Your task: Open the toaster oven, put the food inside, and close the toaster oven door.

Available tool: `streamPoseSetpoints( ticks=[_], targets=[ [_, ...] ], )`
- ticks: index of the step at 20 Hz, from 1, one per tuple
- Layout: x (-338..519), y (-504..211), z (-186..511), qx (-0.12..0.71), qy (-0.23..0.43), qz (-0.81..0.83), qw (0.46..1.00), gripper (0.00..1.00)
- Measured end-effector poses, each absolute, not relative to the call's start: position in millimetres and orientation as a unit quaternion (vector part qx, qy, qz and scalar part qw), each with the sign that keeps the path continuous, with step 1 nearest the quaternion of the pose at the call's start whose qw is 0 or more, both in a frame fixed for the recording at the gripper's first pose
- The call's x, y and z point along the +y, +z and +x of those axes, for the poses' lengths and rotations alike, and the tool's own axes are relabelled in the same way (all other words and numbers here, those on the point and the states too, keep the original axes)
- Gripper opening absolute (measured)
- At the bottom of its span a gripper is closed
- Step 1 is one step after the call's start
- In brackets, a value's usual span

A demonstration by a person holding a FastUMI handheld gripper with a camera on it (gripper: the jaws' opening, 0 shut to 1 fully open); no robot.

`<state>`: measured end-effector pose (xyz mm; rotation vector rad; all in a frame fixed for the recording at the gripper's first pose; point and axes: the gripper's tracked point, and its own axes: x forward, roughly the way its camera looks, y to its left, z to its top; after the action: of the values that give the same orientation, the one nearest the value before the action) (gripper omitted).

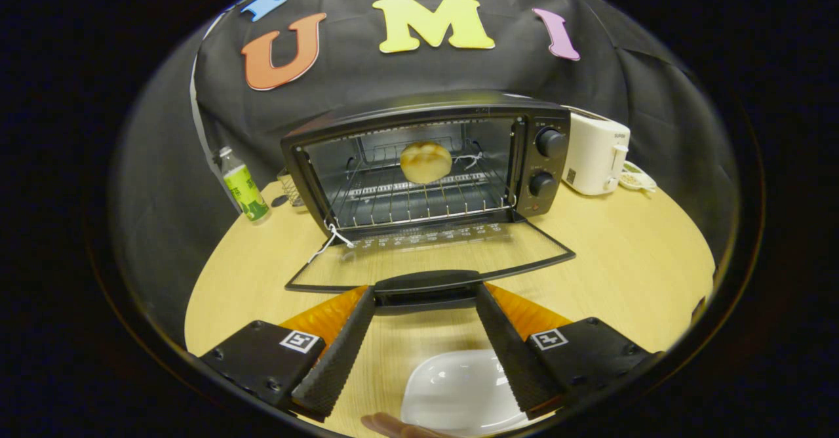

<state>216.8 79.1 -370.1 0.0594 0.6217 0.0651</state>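
Tongs (425, 294) stood wide and empty at the lowered door's handle (426, 282), bun (426, 161) already racked; next, lifting that door (429, 254) shut.

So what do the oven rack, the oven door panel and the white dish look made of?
Oven rack: thin shiny wire, likely plated steel. Door panel: clear, the tabletop showing through, probably glass. White dish: glossy, ceramic or plastic, between the open claw's fingers.

black toaster oven (419, 162), golden bun (425, 161), white plate (459, 392), green-labelled bottle (244, 189), pale wood table (623, 254)
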Motion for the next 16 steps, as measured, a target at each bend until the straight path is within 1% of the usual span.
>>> streamPoseSetpoints(
  ticks=[8, 16],
  targets=[
    [82, -350, 225, 0.261, 0.023, 0.009, 0.965, 1.00],
    [87, -312, 245, 0.200, 0.030, -0.011, 0.979, 1.00]
  ],
)
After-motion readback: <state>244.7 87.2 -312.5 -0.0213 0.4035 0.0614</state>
